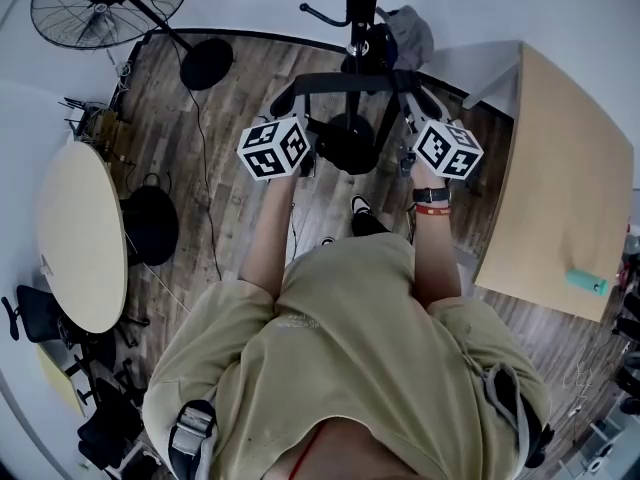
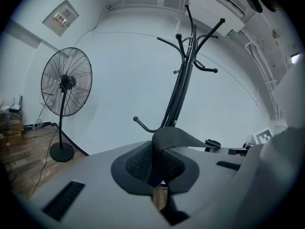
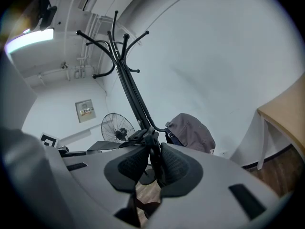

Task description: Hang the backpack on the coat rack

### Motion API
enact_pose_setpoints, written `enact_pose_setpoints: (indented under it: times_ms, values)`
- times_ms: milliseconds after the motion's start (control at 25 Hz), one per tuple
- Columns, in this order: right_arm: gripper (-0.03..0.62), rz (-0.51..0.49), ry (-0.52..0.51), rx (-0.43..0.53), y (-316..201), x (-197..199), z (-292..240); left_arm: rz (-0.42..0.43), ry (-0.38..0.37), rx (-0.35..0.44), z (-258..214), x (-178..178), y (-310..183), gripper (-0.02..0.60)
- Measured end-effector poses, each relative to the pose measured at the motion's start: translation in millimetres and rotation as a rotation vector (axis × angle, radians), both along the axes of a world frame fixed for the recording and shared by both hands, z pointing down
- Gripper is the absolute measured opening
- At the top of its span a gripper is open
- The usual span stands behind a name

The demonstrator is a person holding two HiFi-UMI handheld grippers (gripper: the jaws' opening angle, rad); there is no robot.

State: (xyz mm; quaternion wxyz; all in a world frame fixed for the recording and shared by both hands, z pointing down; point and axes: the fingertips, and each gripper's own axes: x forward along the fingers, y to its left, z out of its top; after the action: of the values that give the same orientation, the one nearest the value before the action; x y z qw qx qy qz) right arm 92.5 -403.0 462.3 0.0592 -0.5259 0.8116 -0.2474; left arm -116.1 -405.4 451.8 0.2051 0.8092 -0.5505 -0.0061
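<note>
A black backpack hangs low between my two grippers, its black strap stretched level between them. My left gripper is shut on one end of the mesh strap, which arches up out of the pads. My right gripper is shut on the other end, pinched upright between its pads. The black coat rack stands straight ahead, just beyond the strap. Its hooked arms rise above both grippers.
A grey bag hangs on a low hook of the rack. A standing fan is at the far left. A round table is on the left, a wooden desk on the right.
</note>
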Motion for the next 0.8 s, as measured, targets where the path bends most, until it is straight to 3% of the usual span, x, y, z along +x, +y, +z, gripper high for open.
enact_pose_setpoints:
  times_ms: [800]
  values:
    - [0.094,0.008,-0.005,-0.067,-53.6,17.7,33.6,-0.007,0.016,-0.081,41.3,16.7,-57.5,0.025]
